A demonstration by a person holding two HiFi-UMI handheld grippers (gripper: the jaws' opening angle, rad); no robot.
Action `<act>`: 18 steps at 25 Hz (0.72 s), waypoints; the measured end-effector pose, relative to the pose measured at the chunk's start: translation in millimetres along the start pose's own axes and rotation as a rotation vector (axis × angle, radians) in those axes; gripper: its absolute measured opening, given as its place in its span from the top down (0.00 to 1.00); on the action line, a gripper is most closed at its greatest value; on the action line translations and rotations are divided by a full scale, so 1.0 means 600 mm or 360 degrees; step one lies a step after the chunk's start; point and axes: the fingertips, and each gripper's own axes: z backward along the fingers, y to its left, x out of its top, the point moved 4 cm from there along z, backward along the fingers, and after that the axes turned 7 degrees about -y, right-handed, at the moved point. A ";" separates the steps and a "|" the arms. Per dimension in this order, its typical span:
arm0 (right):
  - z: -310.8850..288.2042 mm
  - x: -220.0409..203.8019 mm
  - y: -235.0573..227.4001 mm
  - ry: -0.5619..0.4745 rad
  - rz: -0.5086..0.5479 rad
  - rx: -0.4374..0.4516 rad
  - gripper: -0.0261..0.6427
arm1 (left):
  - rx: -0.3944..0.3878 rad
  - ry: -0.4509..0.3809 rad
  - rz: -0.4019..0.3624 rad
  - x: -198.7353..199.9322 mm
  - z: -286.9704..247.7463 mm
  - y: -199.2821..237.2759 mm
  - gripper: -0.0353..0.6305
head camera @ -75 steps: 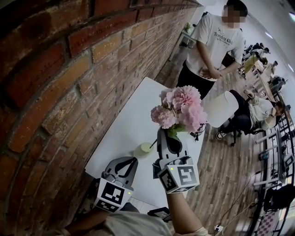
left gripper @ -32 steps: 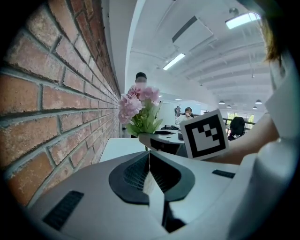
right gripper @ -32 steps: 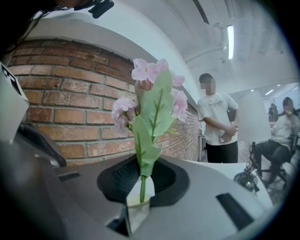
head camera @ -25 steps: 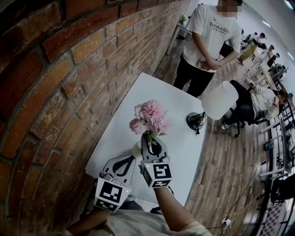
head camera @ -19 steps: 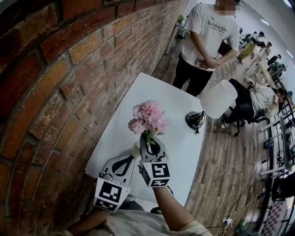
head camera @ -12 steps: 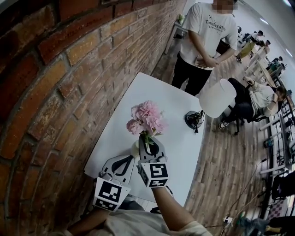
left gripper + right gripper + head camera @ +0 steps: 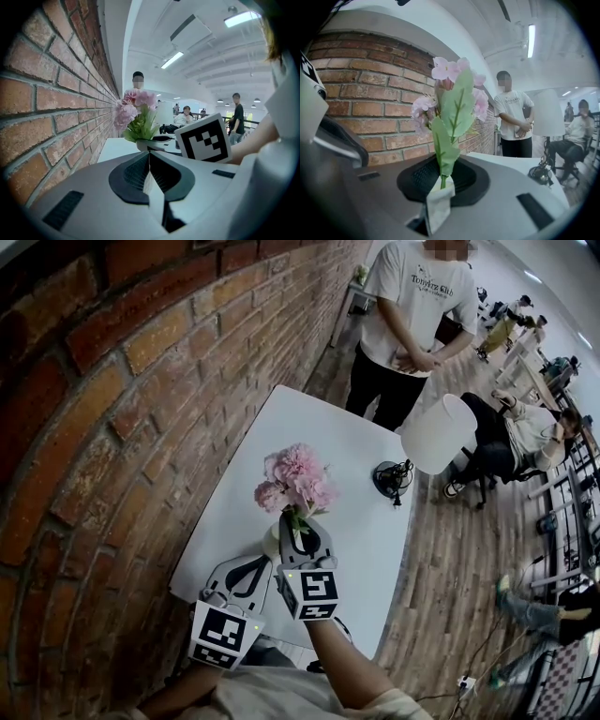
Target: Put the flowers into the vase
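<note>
A bunch of pink flowers [image 7: 295, 482] with green leaves stands upright over the small pale vase [image 7: 272, 542] on the white table [image 7: 347, 451]. My right gripper [image 7: 303, 538] is shut on the stems just below the leaves; in the right gripper view the green stem [image 7: 441, 180] is pinched between the pads and the blooms [image 7: 452, 77] rise above. Whether the stem ends are inside the vase is hidden by the gripper. My left gripper [image 7: 249, 577] is shut and holds nothing, just left of and nearer than the vase. The left gripper view shows the flowers [image 7: 133, 110] ahead.
A brick wall [image 7: 122, 409] runs along the table's left side. A lamp with a white shade [image 7: 438, 434] and black base [image 7: 392, 479] stands at the table's right. A person [image 7: 412, 306] stands at the far end; another sits on a chair [image 7: 520, 442].
Since three seconds ago my right gripper has brought the flowers down and to the left, onto the vase. Over the last second both grippers have stayed still.
</note>
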 end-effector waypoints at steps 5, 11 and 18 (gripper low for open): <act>0.000 -0.005 0.000 0.0003 -0.0008 -0.0017 0.87 | -0.0005 0.0001 -0.0001 -0.004 -0.001 -0.002 0.93; 0.001 -0.005 -0.001 -0.0008 -0.0023 -0.0003 0.86 | 0.0000 0.0001 0.0000 -0.006 -0.003 -0.002 0.93; 0.012 0.000 0.004 -0.0033 -0.0030 0.0020 0.85 | -0.0002 0.0002 0.0002 -0.007 0.000 -0.006 0.93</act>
